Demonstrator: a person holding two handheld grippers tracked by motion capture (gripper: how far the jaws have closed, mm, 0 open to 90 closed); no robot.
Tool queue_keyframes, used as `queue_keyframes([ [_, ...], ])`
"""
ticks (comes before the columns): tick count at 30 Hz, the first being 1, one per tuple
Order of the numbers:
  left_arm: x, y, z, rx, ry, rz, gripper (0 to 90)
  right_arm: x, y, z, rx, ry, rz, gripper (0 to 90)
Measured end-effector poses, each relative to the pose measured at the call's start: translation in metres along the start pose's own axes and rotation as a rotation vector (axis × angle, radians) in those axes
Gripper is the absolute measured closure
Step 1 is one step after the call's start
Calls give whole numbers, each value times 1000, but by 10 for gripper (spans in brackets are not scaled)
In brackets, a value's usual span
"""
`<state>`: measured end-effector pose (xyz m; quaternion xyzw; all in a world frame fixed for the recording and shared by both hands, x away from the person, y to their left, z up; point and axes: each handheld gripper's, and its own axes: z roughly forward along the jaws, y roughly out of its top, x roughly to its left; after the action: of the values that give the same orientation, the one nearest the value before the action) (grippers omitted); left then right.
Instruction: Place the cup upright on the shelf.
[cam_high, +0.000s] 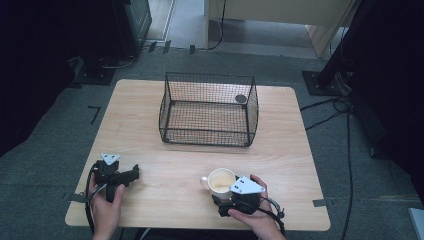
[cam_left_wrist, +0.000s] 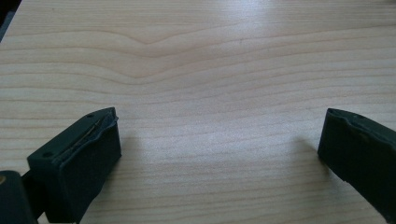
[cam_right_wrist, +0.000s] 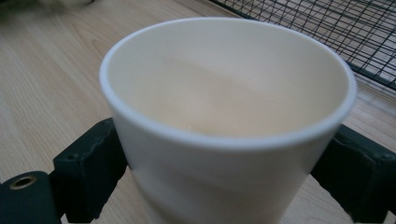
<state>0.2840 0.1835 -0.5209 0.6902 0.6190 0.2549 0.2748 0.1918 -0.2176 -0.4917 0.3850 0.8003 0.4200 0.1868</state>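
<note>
A white cup (cam_high: 220, 180) with a handle on its left stands upright near the table's front edge, right of the middle. My right gripper (cam_high: 225, 192) comes at it from the near side. In the right gripper view the cup (cam_right_wrist: 224, 93) sits between the two black jaws, which press on its sides; its inside looks empty. At the front left, my left gripper (cam_high: 131, 174) rests low over the wood, pointing right. Its jaws stand wide apart over bare table (cam_left_wrist: 219, 70), with nothing between them (cam_left_wrist: 219, 149).
A black wire basket (cam_high: 205, 137) stands open-topped in the middle back of the wooden table (cam_high: 165, 195), with a small dark round thing (cam_high: 241, 99) at its far right corner. Cables and dark stands lie on the floor around the table.
</note>
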Motion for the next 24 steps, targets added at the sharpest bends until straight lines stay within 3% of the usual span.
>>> queue_keyframes([
  [7, 0, 0, 0, 0, 0, 0, 0, 5, -2, 3, 18, 27, -32, 82],
  [9, 0, 0, 0, 0, 0, 0, 0, 4, -1, 4, 20, 46, -22, 11],
  [11, 0, 0, 0, 0, 0, 0, 0, 4, 1, 6, 28, 78, -2, 0],
  [19, 0, 0, 0, 0, 0, 0, 0, 7, 4, 15, 19, 51, 0, 0],
  [21, 0, 0, 0, 0, 0, 0, 0, 7, 3, 14, 0, 20, -10, 81],
  [24, 0, 0, 0, 0, 0, 0, 0, 6, 2, 14, -8, 32, -15, 83],
])
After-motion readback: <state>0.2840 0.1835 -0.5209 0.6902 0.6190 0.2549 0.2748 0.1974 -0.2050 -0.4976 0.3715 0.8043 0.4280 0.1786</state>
